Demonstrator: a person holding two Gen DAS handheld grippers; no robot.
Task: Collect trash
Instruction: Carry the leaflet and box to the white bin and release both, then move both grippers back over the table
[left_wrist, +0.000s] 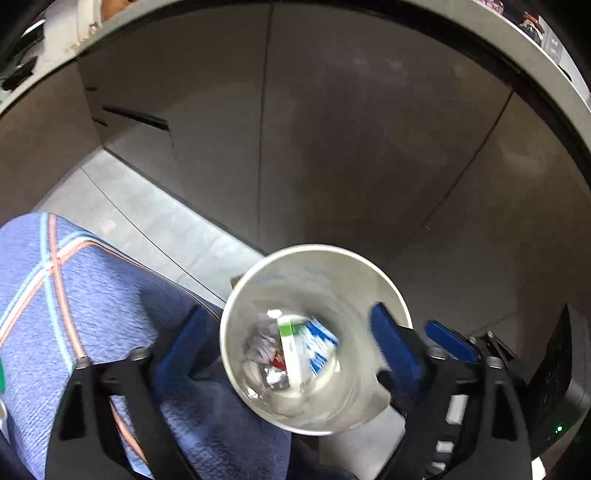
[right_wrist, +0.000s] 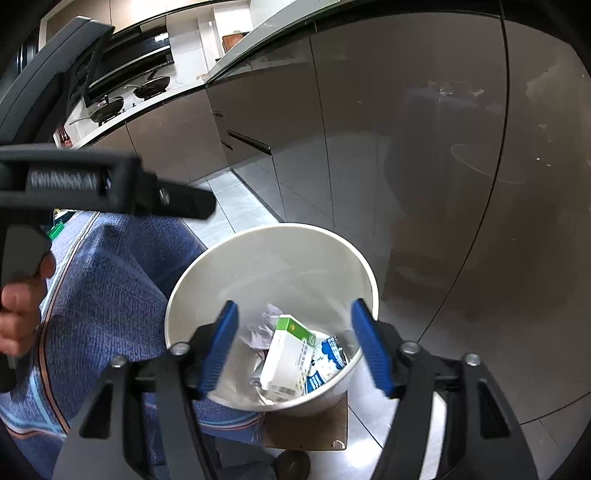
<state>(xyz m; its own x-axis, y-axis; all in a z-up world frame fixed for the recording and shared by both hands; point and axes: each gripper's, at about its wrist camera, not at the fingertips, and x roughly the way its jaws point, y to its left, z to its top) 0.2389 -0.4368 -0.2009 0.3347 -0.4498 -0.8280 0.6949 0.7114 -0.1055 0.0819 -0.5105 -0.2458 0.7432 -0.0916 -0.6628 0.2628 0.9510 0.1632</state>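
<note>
Grey-brown cabinet doors (right_wrist: 406, 129) fill the upper and right part of both views, glossy and dimly mirroring the bin in the right wrist view. Below them runs a pale tiled floor (left_wrist: 147, 221), a diagonal strip from centre left in the left wrist view. A blue woven cloth (left_wrist: 92, 314) with orange and light-blue stripes covers the lower left of both frames; it looks like a draped cover, though the left view is too blurred to be sure.

Centre low sits the white trash bin (right_wrist: 258, 258), round and open-topped, resting on a brown board (right_wrist: 310, 424) at the bottom centre of the right wrist view. Inside it lie a white box with a green end (right_wrist: 288, 354), a blue-and-white packet (right_wrist: 328, 362) to its right, and crumpled white paper (right_wrist: 262, 328) to its left.

The right gripper (right_wrist: 295, 343) hangs over the bin mouth, its blue pads spread wide apart with nothing between them but the trash below. The left gripper (left_wrist: 291, 347) is likewise fully parted, one pad over the cloth, the other over the bin's right rim, empty. In the right wrist view its black body crosses the left edge, held by a hand (right_wrist: 18, 314). Far upper left, pans (right_wrist: 110, 105) sit on a stove.
</note>
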